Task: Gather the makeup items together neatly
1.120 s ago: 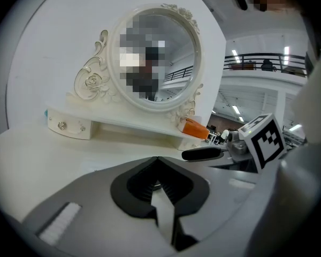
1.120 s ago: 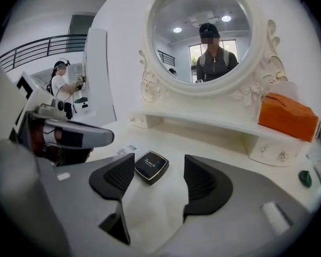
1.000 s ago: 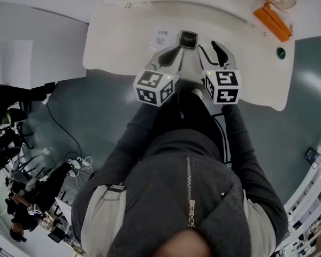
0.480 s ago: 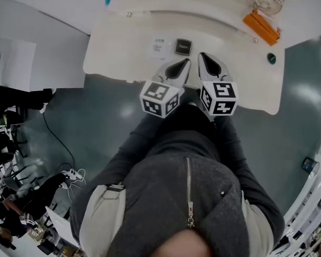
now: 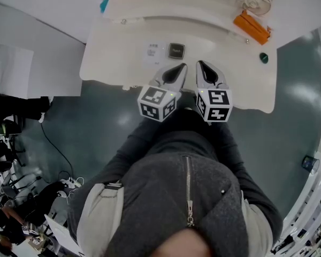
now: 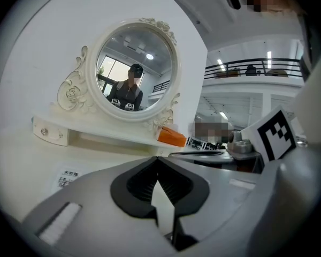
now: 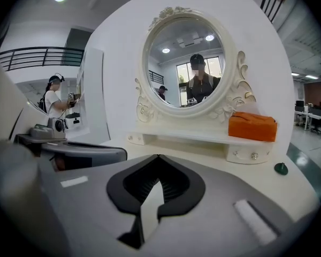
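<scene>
both are pulled back toward 6 o'clock: left gripper and right gripper now closed and empty, black compact sits on the table just at 3 o'clock of the white packet, so that pair looks gathered

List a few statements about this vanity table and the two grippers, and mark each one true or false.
1. The left gripper and the right gripper are both shut with nothing between the jaws. True.
2. The black compact lies beside a flat white printed item on the tabletop. True.
3. The orange box lies next to the black compact. False: the orange box sits on the raised shelf below the mirror, off to the right.
4. The small dark green round item is in the right gripper. False: it rests on the tabletop, apart from both grippers.
5. The mirror is rectangular. False: it is rounded.
</scene>
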The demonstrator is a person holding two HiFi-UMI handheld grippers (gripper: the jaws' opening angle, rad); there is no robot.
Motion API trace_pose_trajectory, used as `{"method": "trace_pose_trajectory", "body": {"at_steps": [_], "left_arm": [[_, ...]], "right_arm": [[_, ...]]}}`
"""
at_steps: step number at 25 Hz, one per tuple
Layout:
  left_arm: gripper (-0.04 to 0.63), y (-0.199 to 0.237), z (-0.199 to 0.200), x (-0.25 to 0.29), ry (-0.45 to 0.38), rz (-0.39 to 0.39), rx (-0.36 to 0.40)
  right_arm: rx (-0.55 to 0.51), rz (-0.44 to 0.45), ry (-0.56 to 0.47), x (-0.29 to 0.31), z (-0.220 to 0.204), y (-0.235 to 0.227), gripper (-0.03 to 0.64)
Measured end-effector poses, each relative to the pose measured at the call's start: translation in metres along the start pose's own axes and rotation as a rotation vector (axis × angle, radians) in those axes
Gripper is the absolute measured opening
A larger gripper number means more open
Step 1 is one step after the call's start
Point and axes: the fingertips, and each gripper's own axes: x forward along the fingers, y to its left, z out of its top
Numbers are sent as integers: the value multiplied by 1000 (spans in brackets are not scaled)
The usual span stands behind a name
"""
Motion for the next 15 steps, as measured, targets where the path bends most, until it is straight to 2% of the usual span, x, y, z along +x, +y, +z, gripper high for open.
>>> {"method": "trace_pose_trajectory", "body": {"at_steps": [6,15], "left_arm": [[9,0,-3,1,7,18,-16],[9,-13,-14,5,39,-8,-10]], "right_arm": [[-70,11,3,-3,0,8,3],[-38,2,10,-10,-9,1,3]]}}
